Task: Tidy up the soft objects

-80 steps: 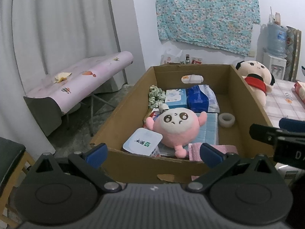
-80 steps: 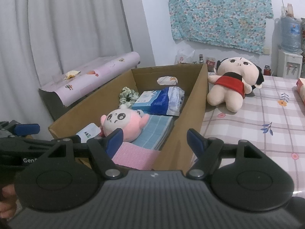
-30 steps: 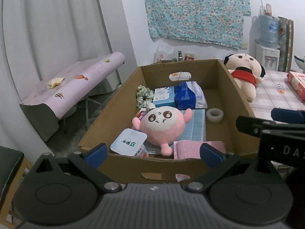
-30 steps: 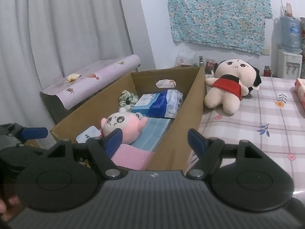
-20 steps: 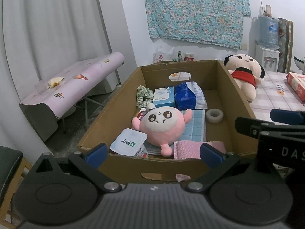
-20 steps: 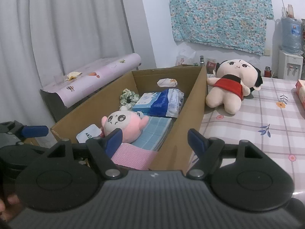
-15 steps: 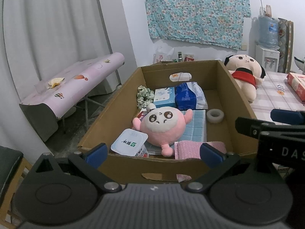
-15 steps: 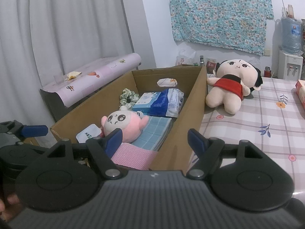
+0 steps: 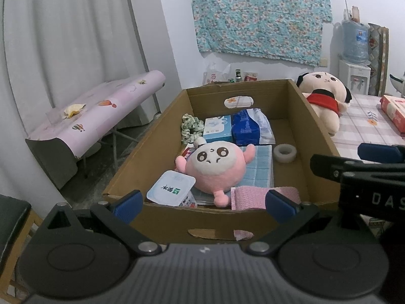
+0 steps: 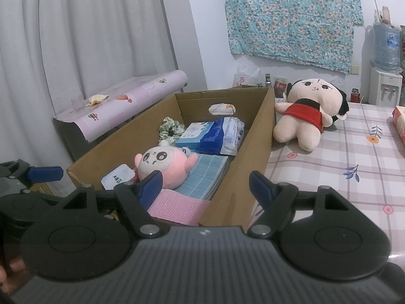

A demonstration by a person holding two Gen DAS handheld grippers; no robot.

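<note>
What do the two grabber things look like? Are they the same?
Yes, a matching pair. The left gripper and right gripper each have a ribbed dark grey body, two round black discs, black angled arms with silver screws, and blue fingertip pads. White letters "DAS" show on the right one's side.

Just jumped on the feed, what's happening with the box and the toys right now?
Nothing is being handled at the moment. Both the left gripper and the right gripper hang open and empty at the near end of the cardboard box. A pink plush already lies inside on a blue cloth, among tissue packs, a scrunchie and a tape roll. The doll in the red top lies outside the box on the checked tablecloth.
</note>
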